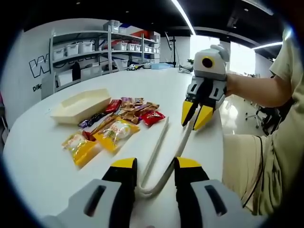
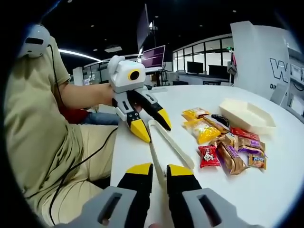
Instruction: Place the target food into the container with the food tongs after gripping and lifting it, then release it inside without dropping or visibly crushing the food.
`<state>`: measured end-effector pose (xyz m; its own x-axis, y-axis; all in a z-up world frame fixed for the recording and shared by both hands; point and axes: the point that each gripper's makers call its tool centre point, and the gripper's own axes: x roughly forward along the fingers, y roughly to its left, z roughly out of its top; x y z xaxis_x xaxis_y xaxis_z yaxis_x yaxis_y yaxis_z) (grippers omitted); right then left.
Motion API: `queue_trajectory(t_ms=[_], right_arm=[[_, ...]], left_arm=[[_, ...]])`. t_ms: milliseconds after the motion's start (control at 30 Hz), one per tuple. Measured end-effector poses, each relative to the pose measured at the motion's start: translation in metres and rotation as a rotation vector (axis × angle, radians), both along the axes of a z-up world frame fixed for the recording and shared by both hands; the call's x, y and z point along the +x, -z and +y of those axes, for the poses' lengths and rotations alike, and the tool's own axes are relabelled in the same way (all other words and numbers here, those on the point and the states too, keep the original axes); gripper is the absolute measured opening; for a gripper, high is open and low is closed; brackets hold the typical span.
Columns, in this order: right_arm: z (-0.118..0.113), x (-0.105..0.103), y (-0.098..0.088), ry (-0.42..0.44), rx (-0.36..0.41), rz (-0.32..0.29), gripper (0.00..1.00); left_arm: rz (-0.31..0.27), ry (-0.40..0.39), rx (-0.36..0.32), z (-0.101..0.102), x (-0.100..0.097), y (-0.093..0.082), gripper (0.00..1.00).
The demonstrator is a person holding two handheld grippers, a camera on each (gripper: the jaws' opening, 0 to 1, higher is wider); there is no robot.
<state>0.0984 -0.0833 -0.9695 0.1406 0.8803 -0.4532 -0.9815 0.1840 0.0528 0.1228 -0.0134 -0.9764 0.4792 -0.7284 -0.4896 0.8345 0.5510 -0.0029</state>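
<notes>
White food tongs (image 1: 164, 156) lie on the white table (image 1: 42, 161), their bend between my left gripper's (image 1: 156, 164) open jaws. My right gripper (image 1: 195, 114) comes in from the right and looks shut on the tip of one tong arm. In the right gripper view, that arm of the tongs (image 2: 171, 145) runs between my right gripper's (image 2: 159, 169) nearly closed jaws, and my left gripper (image 2: 153, 125) straddles the far bend. Several snack packets, yellow (image 1: 114, 133) (image 2: 202, 129) and red (image 1: 153, 117) (image 2: 207, 156), lie beside a cream boat-shaped container (image 1: 80, 104) (image 2: 247, 116).
The person sits at the table edge, torso and trousers (image 1: 266, 166) (image 2: 42, 142) close beside the tongs. Metal shelving with bins (image 1: 95, 52) stands behind the table. Office desks with a monitor (image 2: 154, 57) fill the background.
</notes>
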Motion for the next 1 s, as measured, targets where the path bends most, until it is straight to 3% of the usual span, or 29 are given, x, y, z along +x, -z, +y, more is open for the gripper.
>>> queue_trajectory(t_ms=[1000], right_arm=[[0.019,0.001,0.008,-0.068,0.001,-0.021,0.08]], left_arm=[[-0.003,0.023,-0.005,-0.002,0.003,0.0,0.3]])
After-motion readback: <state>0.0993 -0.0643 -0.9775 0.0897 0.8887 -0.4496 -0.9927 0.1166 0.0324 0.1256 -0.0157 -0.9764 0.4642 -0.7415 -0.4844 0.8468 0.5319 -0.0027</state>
